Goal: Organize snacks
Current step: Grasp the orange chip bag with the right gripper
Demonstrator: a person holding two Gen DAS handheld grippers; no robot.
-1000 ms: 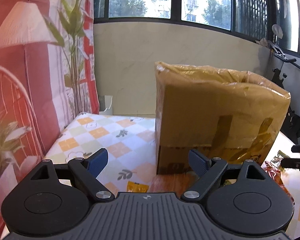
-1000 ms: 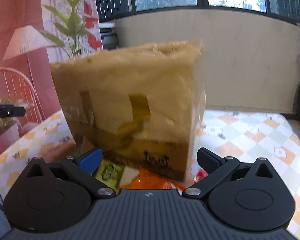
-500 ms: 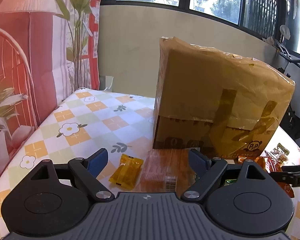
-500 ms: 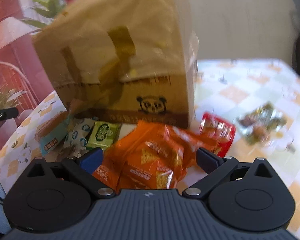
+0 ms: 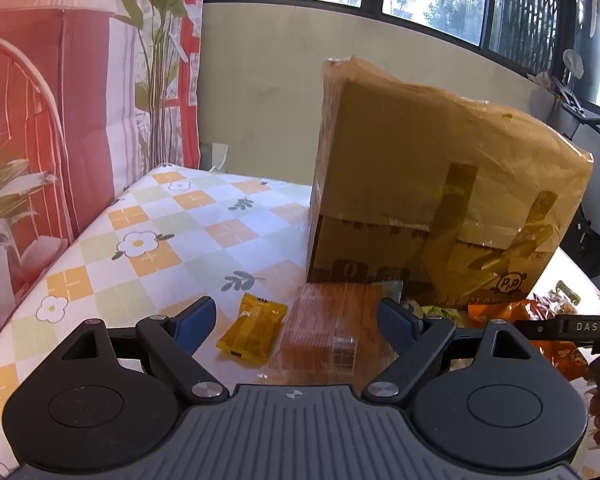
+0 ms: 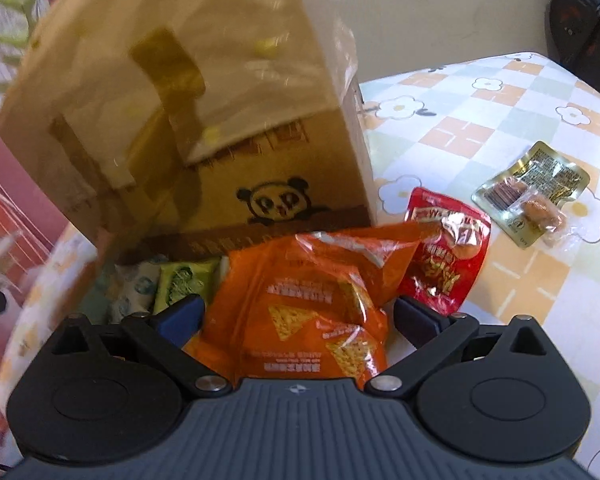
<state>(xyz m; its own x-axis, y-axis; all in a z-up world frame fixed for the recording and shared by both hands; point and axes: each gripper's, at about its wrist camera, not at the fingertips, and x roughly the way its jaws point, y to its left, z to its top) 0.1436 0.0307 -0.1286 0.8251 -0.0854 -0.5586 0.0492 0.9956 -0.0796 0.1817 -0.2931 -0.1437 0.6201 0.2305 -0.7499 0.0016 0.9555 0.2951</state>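
Snacks lie before the cardboard box [image 6: 204, 128]. The right gripper [image 6: 296, 312], jaws apart, straddles the orange packet [image 6: 316, 300]; the left gripper [image 5: 296, 316], jaws apart and empty, faces the clear pack [image 5: 324, 328]

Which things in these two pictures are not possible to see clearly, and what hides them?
- Inside of the cardboard box: hidden by its own walls, both views.
- Orange snack bags, lower part: covered by the right hand-held gripper body, right wrist view.
- Green packet print: blurred, right wrist view.
- Clear plastic pack: contents too unclear, left wrist view.
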